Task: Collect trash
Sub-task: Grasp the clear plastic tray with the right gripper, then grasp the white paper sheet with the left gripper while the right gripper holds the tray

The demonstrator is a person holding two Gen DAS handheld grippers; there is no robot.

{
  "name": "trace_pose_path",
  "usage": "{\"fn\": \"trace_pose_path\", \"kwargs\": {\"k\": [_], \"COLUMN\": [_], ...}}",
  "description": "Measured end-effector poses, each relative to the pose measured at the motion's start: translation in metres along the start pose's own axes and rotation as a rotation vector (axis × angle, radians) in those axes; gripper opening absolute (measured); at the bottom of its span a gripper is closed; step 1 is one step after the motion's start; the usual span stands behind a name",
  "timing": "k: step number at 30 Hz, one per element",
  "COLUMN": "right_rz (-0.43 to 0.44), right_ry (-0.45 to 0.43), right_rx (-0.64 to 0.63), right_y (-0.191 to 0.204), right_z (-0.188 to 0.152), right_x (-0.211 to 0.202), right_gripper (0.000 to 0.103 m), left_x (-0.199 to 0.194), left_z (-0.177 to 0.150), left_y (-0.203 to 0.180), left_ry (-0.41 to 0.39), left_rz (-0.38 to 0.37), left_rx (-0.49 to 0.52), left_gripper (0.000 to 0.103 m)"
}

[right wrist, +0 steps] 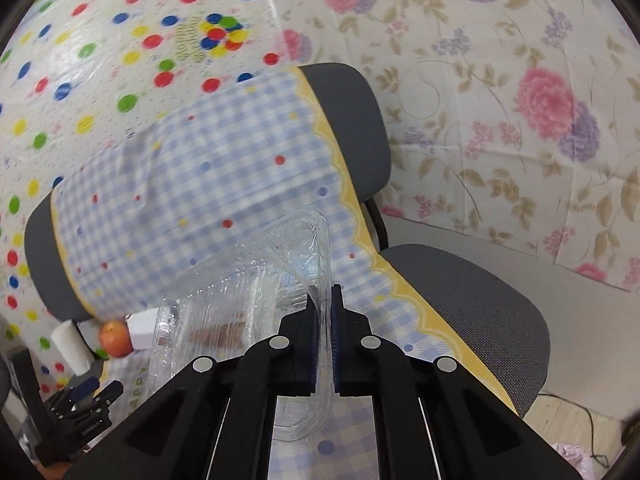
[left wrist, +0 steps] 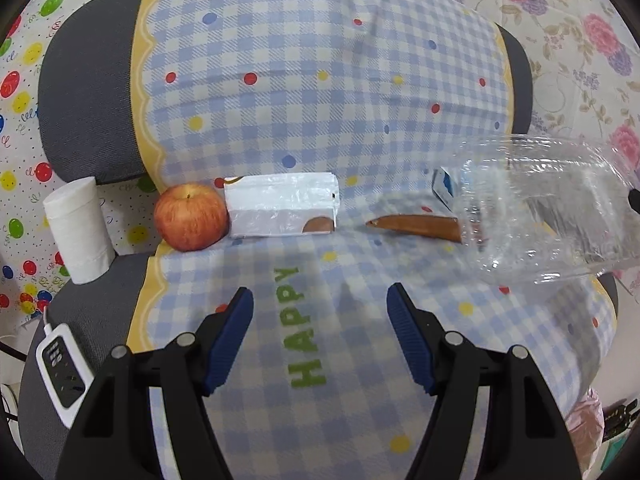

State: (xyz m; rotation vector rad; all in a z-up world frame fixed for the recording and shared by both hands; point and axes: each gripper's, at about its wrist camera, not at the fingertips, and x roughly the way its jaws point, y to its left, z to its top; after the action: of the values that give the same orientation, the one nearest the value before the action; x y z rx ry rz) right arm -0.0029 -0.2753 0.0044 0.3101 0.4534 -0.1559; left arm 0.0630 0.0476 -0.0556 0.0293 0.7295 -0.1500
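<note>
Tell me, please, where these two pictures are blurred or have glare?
Left wrist view: the clear plastic box is smeared and shows white glints; the apple is sharp. Right wrist view: the checked cloth and dotted wall sheet are blurred, and the right tool stays sharp.

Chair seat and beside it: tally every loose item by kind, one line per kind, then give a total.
Clear plastic container, shut in the right gripper: 1
White wrapper bag: 1
Brown wrapper: 1
Apple: 1
White paper roll: 1
White controller on a cable: 1
Total: 6
</note>
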Motion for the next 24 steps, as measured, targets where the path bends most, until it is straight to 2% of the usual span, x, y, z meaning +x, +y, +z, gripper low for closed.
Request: {"fn": "trace_pose_path", "kwargs": {"k": [6,12,19,24], "right_rz": [-0.063,-0.133,-0.143,-0.146], "right_ry": [-0.018,-0.056,-0.043,-0.027], "right_rx": [0.0,-0.015,-0.002,-0.001], "right_y": [0.001,0.002,-0.003,-0.007], "right_z": [0.02,0.041,0.047,0.045], "right_x": [0.033,0.068,0.097,0.104], "right_gripper": [0.006,0.006,0.006,0.006], "left_x": [0.033,0.086,0.141,0.161], "left_z": [0.031,0.061,0.087,0.098], "left_y": [-0.004,-0.01,-0.019,-0.016], "left_ry": [0.0,0.042,0.101,0.154], "left_rz": [0.03,0.08,0.162,0.246], "left_rx": [-0.001,-0.006,-0.039,-0.081], "left_gripper": [0.067,0.066,0.066,0.065]}}
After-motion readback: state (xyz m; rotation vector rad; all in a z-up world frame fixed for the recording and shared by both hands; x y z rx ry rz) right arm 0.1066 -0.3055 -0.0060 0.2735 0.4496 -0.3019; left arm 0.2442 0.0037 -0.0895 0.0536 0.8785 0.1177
